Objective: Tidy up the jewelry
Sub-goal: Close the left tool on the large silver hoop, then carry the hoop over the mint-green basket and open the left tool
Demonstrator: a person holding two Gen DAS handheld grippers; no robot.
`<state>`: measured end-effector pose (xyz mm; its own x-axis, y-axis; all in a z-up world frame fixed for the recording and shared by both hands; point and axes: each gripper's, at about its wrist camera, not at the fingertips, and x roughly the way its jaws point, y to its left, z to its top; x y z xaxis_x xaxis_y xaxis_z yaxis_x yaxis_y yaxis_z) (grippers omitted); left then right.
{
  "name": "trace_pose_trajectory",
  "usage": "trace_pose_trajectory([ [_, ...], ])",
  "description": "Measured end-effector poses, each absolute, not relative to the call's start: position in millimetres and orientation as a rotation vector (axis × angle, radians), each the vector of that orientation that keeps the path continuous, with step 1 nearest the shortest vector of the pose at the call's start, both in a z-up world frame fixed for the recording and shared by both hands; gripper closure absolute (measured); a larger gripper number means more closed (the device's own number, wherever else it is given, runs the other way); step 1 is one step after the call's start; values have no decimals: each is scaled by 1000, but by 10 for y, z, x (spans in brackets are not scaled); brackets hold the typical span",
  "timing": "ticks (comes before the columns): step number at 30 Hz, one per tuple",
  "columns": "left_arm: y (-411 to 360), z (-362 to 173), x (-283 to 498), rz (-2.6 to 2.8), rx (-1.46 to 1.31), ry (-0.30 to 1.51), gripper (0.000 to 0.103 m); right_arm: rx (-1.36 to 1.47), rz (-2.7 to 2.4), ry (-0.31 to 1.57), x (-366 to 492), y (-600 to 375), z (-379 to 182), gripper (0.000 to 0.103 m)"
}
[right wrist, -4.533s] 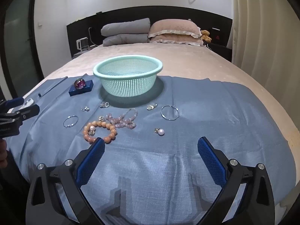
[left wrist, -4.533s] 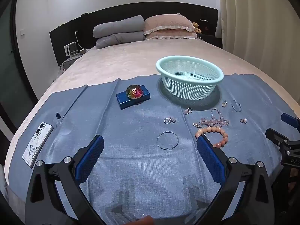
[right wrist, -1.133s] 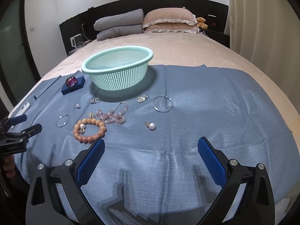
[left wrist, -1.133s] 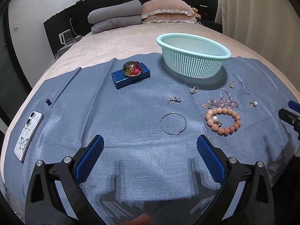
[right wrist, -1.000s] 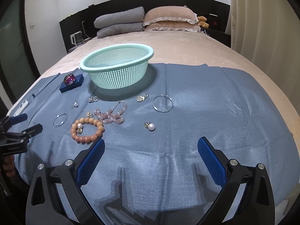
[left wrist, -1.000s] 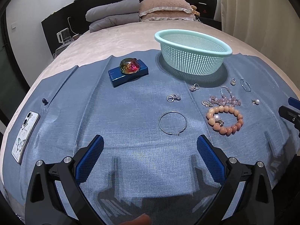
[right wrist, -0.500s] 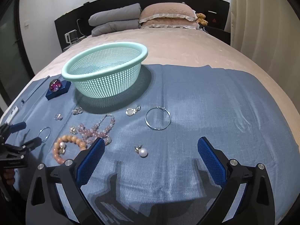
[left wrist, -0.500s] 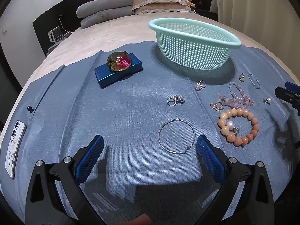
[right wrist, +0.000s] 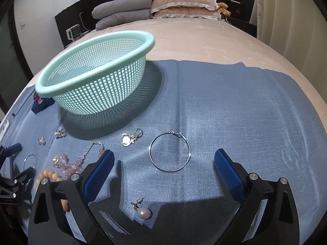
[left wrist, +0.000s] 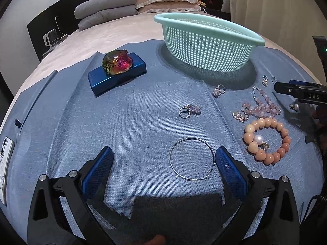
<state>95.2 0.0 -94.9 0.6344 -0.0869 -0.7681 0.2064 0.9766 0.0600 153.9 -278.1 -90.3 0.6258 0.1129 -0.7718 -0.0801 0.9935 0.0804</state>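
Observation:
Jewelry lies on a blue cloth (left wrist: 132, 122) on a bed. My left gripper (left wrist: 163, 163) is open and empty, low over the cloth, with a silver hoop (left wrist: 192, 159) just inside its right finger. Right of it lie an orange bead bracelet (left wrist: 267, 140), a pink bead chain (left wrist: 263, 108) and rings (left wrist: 189, 110). My right gripper (right wrist: 164, 165) is open and empty, with a second silver hoop (right wrist: 170, 151) between its fingertips and a pearl earring (right wrist: 144, 212) lower down. A mint basket (left wrist: 206, 40) stands behind, also in the right wrist view (right wrist: 96, 77).
A blue box with a glassy ornament (left wrist: 117, 62) sits left of the basket. A phone (left wrist: 5, 163) lies at the cloth's left edge. A small charm earring (right wrist: 128, 138) lies by the basket. Pillows (right wrist: 179, 6) are at the headboard.
Both grippers moved forward and down toward the cloth. Each now has a silver hoop between or beside its open fingers. Nothing was picked up.

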Motion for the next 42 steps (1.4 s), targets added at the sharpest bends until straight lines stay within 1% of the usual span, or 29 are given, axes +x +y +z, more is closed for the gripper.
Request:
trace_pose_trajectory([
  [2, 6, -951, 956, -170, 143, 870, 4, 36, 113, 903, 1539, -2777, -943, 14],
  [3, 7, -953, 955, -172, 142, 868, 4, 24, 107, 898, 1527, -2773, -945, 25],
  [4, 12, -954, 948, -174, 141, 863, 4, 13, 107, 895, 1523, -2769, -942, 33],
  [7, 9, -962, 914, -176, 143, 851, 5, -13, 114, 892, 1501, -2739, -964, 44],
  [8, 11, -960, 909, -177, 144, 852, 5, -19, 121, 890, 1492, -2723, -968, 45],
  [9, 5, -959, 903, -181, 146, 853, 6, -24, 132, 890, 1486, -2707, -971, 50],
  [11, -11, -944, 878, -206, 149, 854, 13, -28, 151, 888, 1472, -2679, -974, 57],
  [12, -31, -930, 861, -227, 156, 853, 21, -25, 165, 890, 1471, -2669, -973, 63],
  [13, -57, -920, 842, -243, 166, 851, 28, -25, 166, 888, 1464, -2665, -974, 63],
  [14, -86, -911, 826, -258, 174, 851, 32, -22, 167, 888, 1460, -2668, -976, 63],
  [16, -119, -894, 808, -283, 179, 856, 43, -11, 173, 888, 1463, -2678, -969, 64],
  [17, -128, -887, 805, -291, 179, 859, 45, -7, 176, 889, 1460, -2688, -968, 64],
  [19, -150, -877, 793, -311, 181, 865, 56, -6, 179, 888, 1439, -2692, -961, 64],
  [20, -161, -869, 784, -318, 184, 866, 58, -6, 182, 888, 1435, -2690, -958, 64],
  [30, -135, -789, 734, -317, 150, 887, 58, 4, 214, 863, 1309, -2681, -809, 64],
  [42, -121, -346, 543, -314, 163, 799, 58, 10, 248, 775, 1044, -2648, -359, 64],
])
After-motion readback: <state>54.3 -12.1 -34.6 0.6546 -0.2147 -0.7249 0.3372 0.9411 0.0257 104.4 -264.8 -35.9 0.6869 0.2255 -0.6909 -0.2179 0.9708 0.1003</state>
